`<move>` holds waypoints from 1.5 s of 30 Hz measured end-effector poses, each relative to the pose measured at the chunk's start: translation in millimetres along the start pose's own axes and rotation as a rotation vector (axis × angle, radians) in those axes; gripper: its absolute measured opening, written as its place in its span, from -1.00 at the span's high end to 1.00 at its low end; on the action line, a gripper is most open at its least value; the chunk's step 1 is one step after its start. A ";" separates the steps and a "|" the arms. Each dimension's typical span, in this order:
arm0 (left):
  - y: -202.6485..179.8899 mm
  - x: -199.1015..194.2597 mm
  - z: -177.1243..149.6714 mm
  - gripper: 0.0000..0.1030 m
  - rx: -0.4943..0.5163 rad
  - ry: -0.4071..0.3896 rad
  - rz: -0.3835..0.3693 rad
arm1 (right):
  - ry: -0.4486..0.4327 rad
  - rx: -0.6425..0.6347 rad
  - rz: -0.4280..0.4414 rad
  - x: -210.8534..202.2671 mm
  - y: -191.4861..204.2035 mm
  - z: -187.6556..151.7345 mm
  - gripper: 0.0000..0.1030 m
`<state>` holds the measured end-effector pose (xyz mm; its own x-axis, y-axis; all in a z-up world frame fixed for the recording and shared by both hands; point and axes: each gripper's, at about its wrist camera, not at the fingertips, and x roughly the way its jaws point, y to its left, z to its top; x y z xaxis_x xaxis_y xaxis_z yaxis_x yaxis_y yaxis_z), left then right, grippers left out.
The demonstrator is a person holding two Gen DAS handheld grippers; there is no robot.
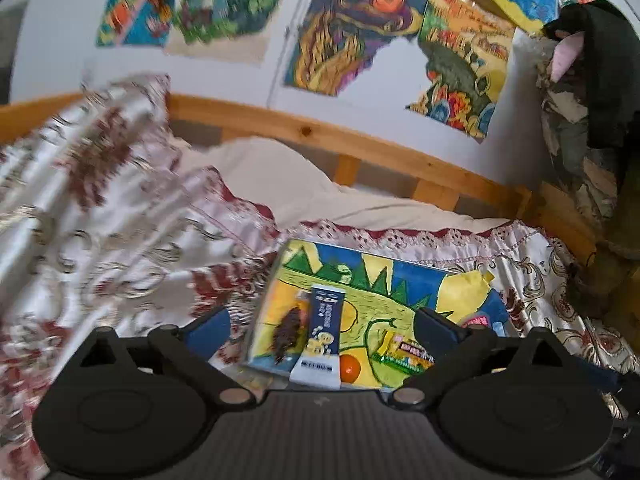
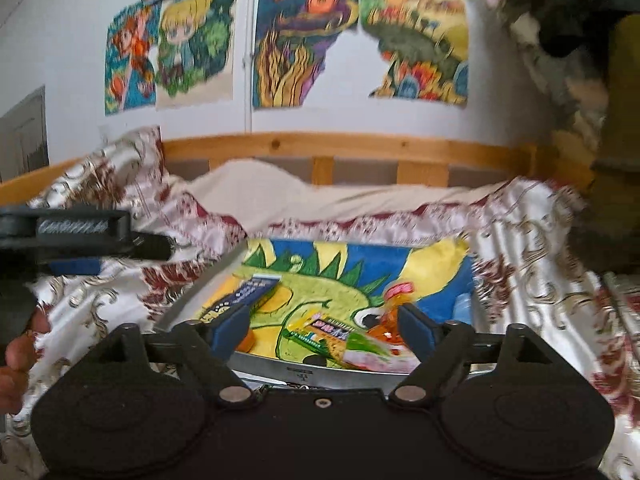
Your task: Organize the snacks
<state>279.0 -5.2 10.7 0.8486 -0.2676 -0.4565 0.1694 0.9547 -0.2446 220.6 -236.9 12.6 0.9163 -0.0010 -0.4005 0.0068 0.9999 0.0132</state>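
Bed (image 1: 120,216) with wooden frame (image 1: 360,148) fills both views, covered by a white bedspread with dark red floral pattern (image 2: 540,248); a cream pillow or sheet (image 1: 320,192) lies at the far side near the rail. White wall behind carries several colourful drawings (image 1: 352,36). A dark pile of clothes or bags (image 1: 592,100) sits at the right edge, blurred. On the bedspread lies a shallow metal tray (image 2: 304,374) lined with a bright dinosaur drawing (image 1: 384,292). The snacks are all in the tray: a long navy-and-white packet (image 1: 320,336) left of centre, a dark brown textured snack (image 1: 286,332) just beside it on its left, a small orange round item (image 1: 351,367) near the front rim, a yellow-green wrapped bar (image 1: 404,354) right of that. Right wrist view also shows an orange-and-pink pouch (image 2: 390,320) near the tray's right front and a green-pink wrapper (image 2: 372,354) below it, touching. Left claw (image 1: 322,330) released, blue pads spread wide apart above the tray's near edge, nothing between them gripped. Right claw (image 2: 322,330) also released, pads wide, hanging over the tray's front rim, no snack pinched. In the right wrist view the left claw body shows at the left edge, with part of a hand (image 2: 20,356) below it. Motion blur on both views.
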 end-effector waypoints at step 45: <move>-15.0 -196.5 -91.5 -0.99 0.121 0.181 0.337 | 0.157 0.059 0.043 -189.3 20.3 -73.9 -0.99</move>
<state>63.9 21.1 25.8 0.7665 0.0547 -0.6399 -0.0359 0.9985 0.0422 17.8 -215.3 21.1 0.8425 0.0483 -0.5365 -0.0031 0.9964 0.0847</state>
